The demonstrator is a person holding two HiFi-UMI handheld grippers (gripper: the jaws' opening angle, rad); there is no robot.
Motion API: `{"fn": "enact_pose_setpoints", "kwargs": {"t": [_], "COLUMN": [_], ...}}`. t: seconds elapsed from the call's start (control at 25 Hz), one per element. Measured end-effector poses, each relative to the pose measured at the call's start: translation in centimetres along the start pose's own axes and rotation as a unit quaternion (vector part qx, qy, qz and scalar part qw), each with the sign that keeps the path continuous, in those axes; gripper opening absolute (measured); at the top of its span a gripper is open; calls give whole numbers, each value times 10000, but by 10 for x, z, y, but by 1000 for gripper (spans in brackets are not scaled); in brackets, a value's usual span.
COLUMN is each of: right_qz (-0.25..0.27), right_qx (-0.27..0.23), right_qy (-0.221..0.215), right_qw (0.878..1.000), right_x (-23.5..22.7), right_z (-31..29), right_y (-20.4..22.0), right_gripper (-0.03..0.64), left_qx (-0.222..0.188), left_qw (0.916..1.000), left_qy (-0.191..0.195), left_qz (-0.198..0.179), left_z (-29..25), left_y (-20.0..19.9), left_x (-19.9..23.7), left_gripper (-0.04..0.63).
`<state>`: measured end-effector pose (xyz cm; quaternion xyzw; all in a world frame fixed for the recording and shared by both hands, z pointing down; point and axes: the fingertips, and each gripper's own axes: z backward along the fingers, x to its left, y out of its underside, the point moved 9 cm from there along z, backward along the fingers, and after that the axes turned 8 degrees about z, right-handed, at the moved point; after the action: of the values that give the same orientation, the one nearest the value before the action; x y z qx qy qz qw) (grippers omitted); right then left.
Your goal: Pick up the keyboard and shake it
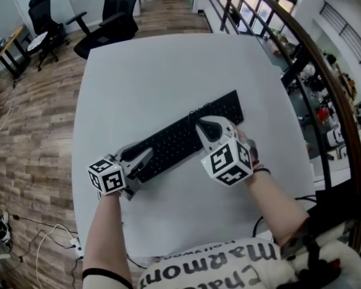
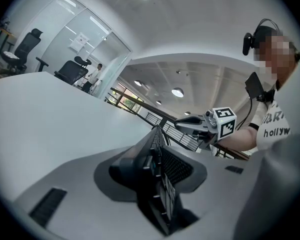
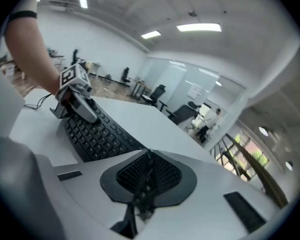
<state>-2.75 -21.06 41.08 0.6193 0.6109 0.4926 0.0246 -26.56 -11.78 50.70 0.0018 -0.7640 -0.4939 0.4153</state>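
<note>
**Ana:** Where is the long black plastic keyboard (image 1: 186, 138) sitting?

**Ben:** It is lying slantwise on the big white table (image 1: 156, 71). The left gripper (image 1: 145, 158) is squeezing its left end.

**Ana:** And the right gripper (image 1: 201, 127)?

**Ben:** Its jaws are pressing together with nothing in them. It is hanging over the other half.

**Ana:** What is worrying you?

**Ben:** Only one end is being held. If it is going up like this, the free end may be drooping and twisting loose. Then shaking could be sending it banging down.

A white table (image 1: 168, 71) carries a black keyboard (image 1: 180, 138), set diagonally.
</note>
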Motion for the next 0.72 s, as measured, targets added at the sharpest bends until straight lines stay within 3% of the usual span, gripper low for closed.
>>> {"fn": "enact_pose_setpoints", "kwargs": {"t": [0.12, 0.32, 0.52, 0.72], "right_qz": [-892, -1696, -3177, -3479], "right_qx": [496, 968, 850, 482], "right_qy": [89, 104, -67, -425], "right_qw": [9947, 9807, 9444, 9353], "right_x": [-10, -28, -61, -97], "right_z": [17, 44, 53, 48], "right_y": [41, 95, 138, 163], "right_gripper": [51, 48, 34, 34], "left_qx": [19, 46, 74, 78], "left_qw": [10000, 10000, 9999, 9999], "left_qy": [-35, -73, -69, -94], "left_qz": [18, -29, 13, 35], "left_z": [1, 2, 5, 5], "left_y": [-3, -3, 0, -2], "left_x": [0, -5, -7, -11], "left_gripper": [147, 147, 147, 147]}}
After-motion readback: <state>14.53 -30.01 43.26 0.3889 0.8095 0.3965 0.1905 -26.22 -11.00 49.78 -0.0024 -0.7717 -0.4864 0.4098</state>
